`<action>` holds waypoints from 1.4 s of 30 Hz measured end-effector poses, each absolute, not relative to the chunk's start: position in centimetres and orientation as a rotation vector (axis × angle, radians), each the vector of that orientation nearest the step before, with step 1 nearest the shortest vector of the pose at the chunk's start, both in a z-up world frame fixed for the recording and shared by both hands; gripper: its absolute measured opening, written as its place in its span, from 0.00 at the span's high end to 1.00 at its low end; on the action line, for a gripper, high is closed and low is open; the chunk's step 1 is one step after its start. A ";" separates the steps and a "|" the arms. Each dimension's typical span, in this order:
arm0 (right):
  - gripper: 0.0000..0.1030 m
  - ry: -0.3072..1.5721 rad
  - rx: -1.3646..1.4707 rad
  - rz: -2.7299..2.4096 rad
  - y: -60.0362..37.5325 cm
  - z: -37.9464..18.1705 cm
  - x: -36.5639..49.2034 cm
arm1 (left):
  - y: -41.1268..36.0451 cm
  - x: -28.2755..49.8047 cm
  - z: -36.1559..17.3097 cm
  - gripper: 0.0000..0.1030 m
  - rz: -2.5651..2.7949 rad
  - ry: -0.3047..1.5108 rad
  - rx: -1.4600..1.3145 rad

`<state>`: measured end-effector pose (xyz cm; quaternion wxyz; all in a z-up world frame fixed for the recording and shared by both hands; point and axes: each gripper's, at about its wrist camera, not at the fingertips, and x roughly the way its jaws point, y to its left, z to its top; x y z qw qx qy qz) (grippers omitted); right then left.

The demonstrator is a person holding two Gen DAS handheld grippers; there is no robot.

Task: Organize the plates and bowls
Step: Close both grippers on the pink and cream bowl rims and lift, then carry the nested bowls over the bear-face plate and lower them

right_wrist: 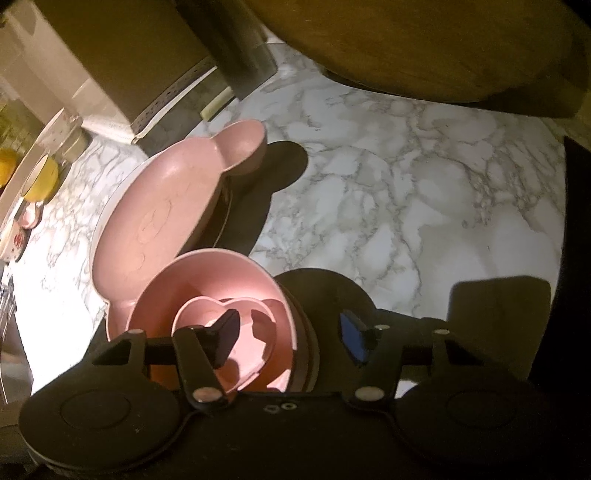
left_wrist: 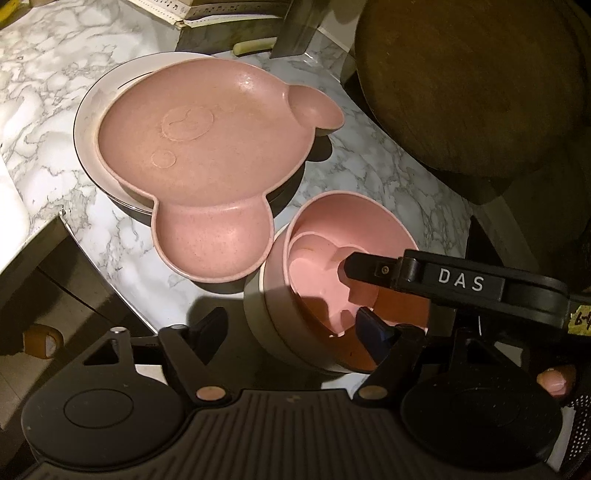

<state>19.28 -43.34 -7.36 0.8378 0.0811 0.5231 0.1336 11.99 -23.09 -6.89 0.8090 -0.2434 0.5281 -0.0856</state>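
Observation:
A pink bowl (left_wrist: 354, 218) (right_wrist: 207, 273) is nested in a grey bowl (left_wrist: 273, 325) near the marble table's front edge, and a small pink heart-shaped dish (left_wrist: 317, 273) (right_wrist: 199, 314) lies inside it. My left gripper (left_wrist: 291, 330) is open and straddles the stack's near wall, one finger inside and one outside, with a gap to the wall. My right gripper (right_wrist: 288, 338) is open too. Its left finger (left_wrist: 354, 266) hangs over the heart dish, and its right one is outside the stack. A pink bear-shaped plate (left_wrist: 207, 147) (right_wrist: 159, 221) rests on a white plate (left_wrist: 88, 122) behind.
A large dark round wooden board (left_wrist: 472, 85) stands at the back right. A box (left_wrist: 166, 11) and a cream handle (left_wrist: 251, 46) lie at the back. The table edge (left_wrist: 74, 236) curves at the left. Yellow items (right_wrist: 40, 181) and cups sit far left. Bare marble (right_wrist: 406, 184) lies to the right.

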 end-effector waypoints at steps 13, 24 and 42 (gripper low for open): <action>0.72 1.137 0.153 0.311 -43.5 -7.7 18.9 | -22.4 11.9 -7.3 0.56 -0.187 1.133 -0.575; 0.84 1.113 0.141 0.265 -44.3 -7.7 16.8 | -23.1 11.2 -6.4 0.60 -0.226 1.112 -0.503; 0.84 1.019 0.165 0.166 -45.9 -3.4 12.4 | -25.2 10.1 -1.3 0.60 -0.370 1.043 -0.335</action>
